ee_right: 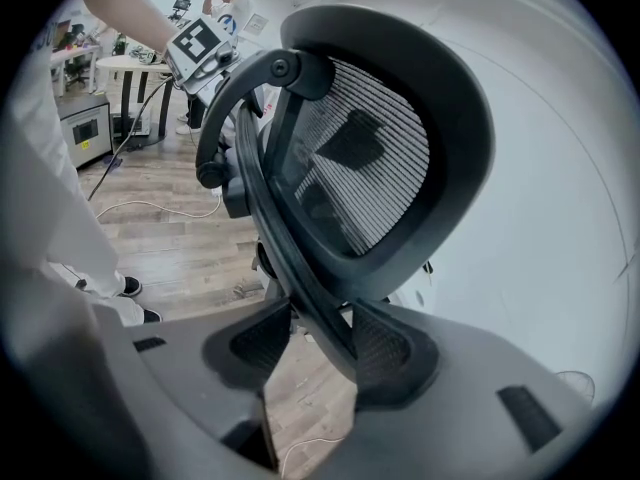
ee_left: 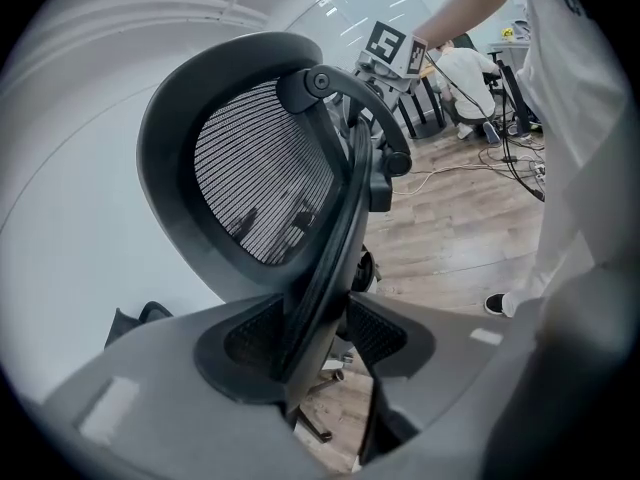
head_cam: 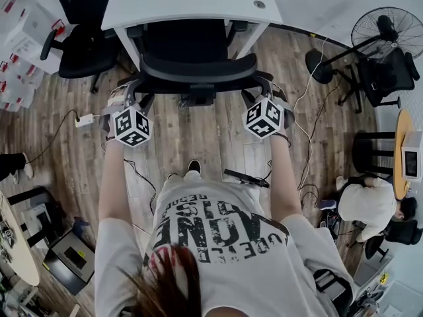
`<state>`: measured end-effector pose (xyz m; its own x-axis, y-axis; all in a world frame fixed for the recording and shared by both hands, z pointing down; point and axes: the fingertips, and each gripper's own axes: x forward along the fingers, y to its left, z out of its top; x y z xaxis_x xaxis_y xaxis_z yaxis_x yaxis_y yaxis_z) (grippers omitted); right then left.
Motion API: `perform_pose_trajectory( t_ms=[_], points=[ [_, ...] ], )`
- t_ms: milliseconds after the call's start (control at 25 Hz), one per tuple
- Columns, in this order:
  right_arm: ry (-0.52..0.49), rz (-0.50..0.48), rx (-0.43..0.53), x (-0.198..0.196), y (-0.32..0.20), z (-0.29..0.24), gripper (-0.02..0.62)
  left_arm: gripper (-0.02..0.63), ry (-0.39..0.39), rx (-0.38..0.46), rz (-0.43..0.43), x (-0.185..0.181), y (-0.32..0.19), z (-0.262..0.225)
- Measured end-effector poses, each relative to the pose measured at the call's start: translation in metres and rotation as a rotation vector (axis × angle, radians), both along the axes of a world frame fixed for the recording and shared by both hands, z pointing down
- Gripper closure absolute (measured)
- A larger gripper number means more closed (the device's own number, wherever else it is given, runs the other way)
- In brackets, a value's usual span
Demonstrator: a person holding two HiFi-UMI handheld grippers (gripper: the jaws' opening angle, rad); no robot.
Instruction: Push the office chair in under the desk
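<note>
1. In front of me, at the white desk (head_cam: 192,2): one office chair (head_cam: 198,68), black, with a mesh back. The seat is partly in under the desktop. The backrest (ee_left: 260,168) stands just outside the desk's edge, facing me, on a wood floor (head_cam: 198,150).
2. Handling, as I judge it: fairly heavy, presumably on castors, and likely to roll easily on this hard floor. The back frame looks like stiff plastic and the mesh like it would give. Push on the frame, never the mesh. The back may tilt before the base moves, so an even push from both sides seems safest.
3. Hold points: the two side rims of the backrest, one per gripper, at about matching height.
4. Left gripper (ee_left: 312,343): jaws drawn in close and clamped on the left rim, a pad on each face of it.
5. Right gripper (ee_right: 312,343): likewise, jaws closed tight on the right rim, with nothing else between them.
6. Progress, judged: chair mostly in. A short, straight push toward the desk is left.
</note>
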<state>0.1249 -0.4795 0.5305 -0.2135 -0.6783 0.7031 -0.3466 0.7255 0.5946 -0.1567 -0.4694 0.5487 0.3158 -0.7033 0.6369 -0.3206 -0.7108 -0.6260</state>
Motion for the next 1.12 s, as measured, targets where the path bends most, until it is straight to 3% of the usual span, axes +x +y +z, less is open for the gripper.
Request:
perform_pose_trajectory(
  t_ms=[480, 800, 1000, 1120],
  points=[
    [-0.051, 0.034, 0.023, -0.001, 0.002, -0.001, 0.419, 0.387, 0.063, -0.044, -0.092, 0.005, 0.002, 0.001],
    [-0.249, 0.109, 0.034, -0.004, 0.01, -0.019, 0.403, 0.386, 0.162, -0.03, -0.136, 0.008, 0.013, -0.017],
    [-0.393, 0.145, 0.052, -0.006, 0.02, -0.038, 0.405, 0.387, 0.271, -0.003, -0.154, 0.019, 0.028, -0.035],
    [-0.506, 0.181, 0.057, -0.01, 0.025, -0.048, 0.443, 0.419, 0.344, 0.001, -0.171, 0.025, 0.036, -0.045]
  ],
)
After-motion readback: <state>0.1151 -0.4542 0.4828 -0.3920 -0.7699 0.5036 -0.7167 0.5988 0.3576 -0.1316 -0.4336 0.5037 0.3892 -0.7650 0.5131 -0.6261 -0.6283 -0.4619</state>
